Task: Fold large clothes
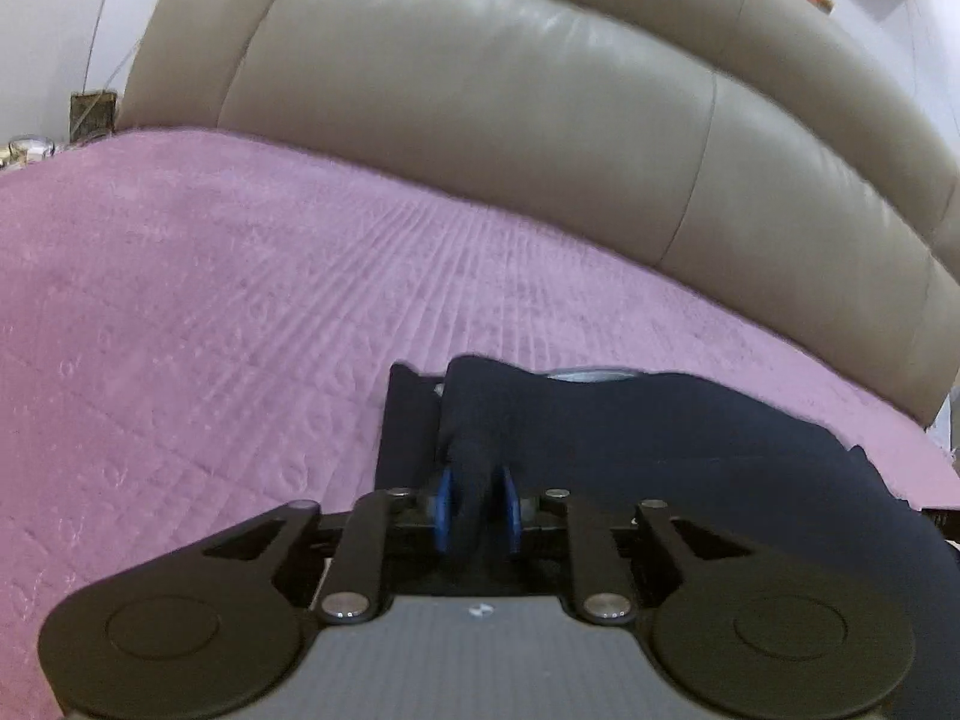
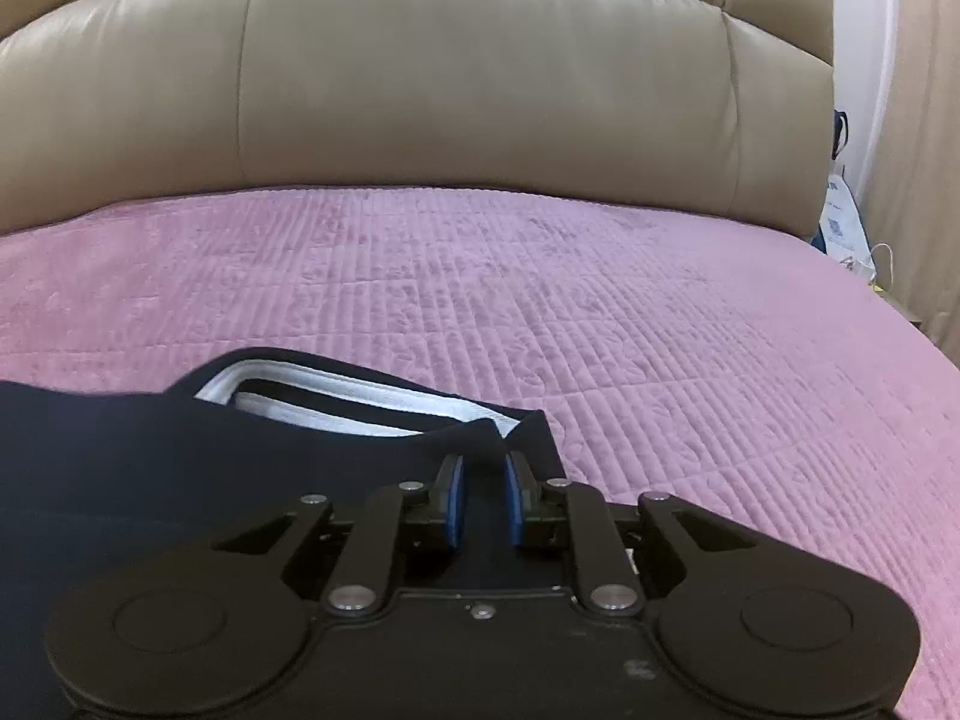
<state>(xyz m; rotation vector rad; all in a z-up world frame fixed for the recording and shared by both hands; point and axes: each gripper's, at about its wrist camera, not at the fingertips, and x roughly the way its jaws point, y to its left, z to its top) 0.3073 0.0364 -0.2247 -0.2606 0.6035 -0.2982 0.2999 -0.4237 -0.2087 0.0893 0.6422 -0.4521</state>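
Your left gripper (image 1: 477, 507) is pinched onto a raised ridge of the dark navy garment (image 1: 660, 456), the soft matte cloth bunched into a narrow fold between the blue rubbery pads (image 1: 444, 504). The garment lies flat on the bed, on a pink quilted bedspread (image 1: 210, 330) stitched in fine parallel ribs and faint embossed motifs.

Your right gripper (image 2: 483, 501) sits low over the same garment (image 2: 150, 468) near its neckline, where a white ribbed lining (image 2: 360, 402) curves inside the dark collar. Its pads (image 2: 454, 501) stand slightly apart with dark cloth showing between them; whether they are actually gripping it cannot be told from this view.

Behind the bedspread (image 2: 660, 312) rises a padded headboard (image 2: 480, 72) in smooth, glossy beige leather, divided by seams into broad pillowy panels; it appears in the left view too (image 1: 480, 108).
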